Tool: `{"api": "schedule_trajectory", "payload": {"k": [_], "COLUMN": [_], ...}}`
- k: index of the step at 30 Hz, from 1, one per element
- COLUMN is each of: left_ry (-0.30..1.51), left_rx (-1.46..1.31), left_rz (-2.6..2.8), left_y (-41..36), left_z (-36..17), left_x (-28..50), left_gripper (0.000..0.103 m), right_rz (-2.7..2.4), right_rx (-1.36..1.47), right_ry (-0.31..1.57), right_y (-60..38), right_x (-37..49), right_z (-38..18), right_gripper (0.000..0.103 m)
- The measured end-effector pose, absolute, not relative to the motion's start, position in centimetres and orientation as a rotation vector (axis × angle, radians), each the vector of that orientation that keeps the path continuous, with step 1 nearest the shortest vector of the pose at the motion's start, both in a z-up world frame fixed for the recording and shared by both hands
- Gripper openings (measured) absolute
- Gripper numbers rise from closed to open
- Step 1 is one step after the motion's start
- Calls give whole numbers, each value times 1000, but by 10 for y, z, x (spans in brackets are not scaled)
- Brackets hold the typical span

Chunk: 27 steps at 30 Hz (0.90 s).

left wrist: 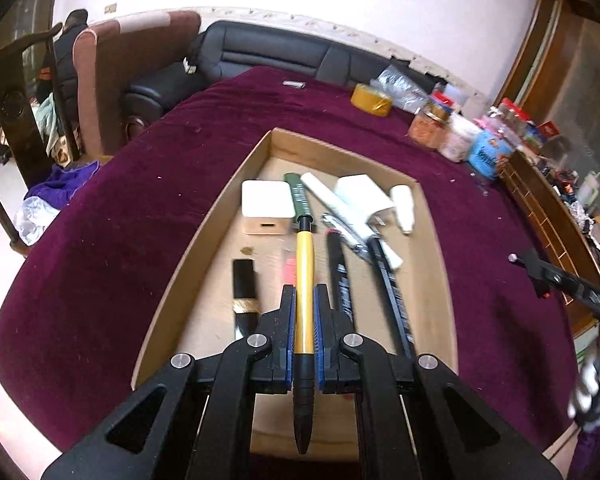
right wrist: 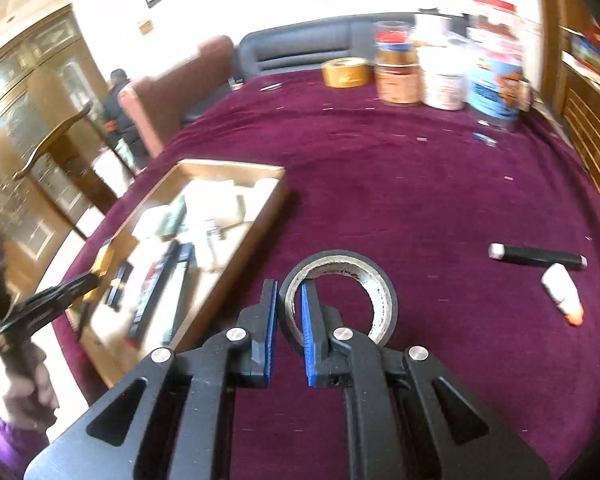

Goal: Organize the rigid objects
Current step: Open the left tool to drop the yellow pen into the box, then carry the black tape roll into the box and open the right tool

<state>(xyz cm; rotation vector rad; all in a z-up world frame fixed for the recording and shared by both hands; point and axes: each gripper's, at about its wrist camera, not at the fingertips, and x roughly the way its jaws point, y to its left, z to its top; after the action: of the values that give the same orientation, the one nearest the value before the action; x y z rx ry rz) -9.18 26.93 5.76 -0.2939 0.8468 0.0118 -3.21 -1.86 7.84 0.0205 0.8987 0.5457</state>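
**Both jaws loaded, cardboard tray the common target**

Now the left gripper [left wrist: 304, 312] is clenched on a yellow-barrelled pen [left wrist: 304, 280], whose long axis runs straight along the jaws: black tip pointing back toward the camera, black cap end forward, over the open cardboard tray [left wrist: 436, 216]. The pen hangs above the tray's middle, roughly parallel to the black pens [left wrist: 342, 280] already lying lengthwise inside it, with the white charger block [left wrist: 266, 206] further toward the tray's far wall. By my reading, a short lowering and release would settle it.

The right gripper [right wrist: 289, 320] pinches the wall of a black tape roll [right wrist: 340, 292], one pad inside the ring and one outside, the roll standing out ahead of the jaws. Seen from this side, the tray lies to the left of the roll, so the right hand is the farther of the two from it. Beyond the roll, away from the tray, a black marker [right wrist: 538, 257] and a small white tube [right wrist: 562, 293] remain on the maroon-covered table [right wrist: 420, 184].

Printing on the tape core, the pens and the far jars [right wrist: 444, 76] is too blurred to read.
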Motion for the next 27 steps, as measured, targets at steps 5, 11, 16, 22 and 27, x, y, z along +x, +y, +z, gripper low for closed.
{"api": "schedule_trajectory", "payload": {"k": [5,11,16,22,27], "left_ry": [901,959,946,848,800], "left_rx": [-268,-233,-317,-355,-390], "left_rz": [33,89,54,8,10], "left_y": [275,277,282,286,297], "left_z": [45,26,26,48,57], "left_x": [-61,-35,-46,-84,-106], "left_gripper": [6,6,14,30,37], "right_rz": [615,648,659,633,568], "right_rx": [-11,-56,-79,-63,-105], "right_ry": [928,958,987,1019,1021], "right_y": [20,54,79,98,115], "right_x": [-40,-39,-32,-7,16], "right_z": [75,66,57,50,44], "right_gripper": [9,9,9,9,9]}}
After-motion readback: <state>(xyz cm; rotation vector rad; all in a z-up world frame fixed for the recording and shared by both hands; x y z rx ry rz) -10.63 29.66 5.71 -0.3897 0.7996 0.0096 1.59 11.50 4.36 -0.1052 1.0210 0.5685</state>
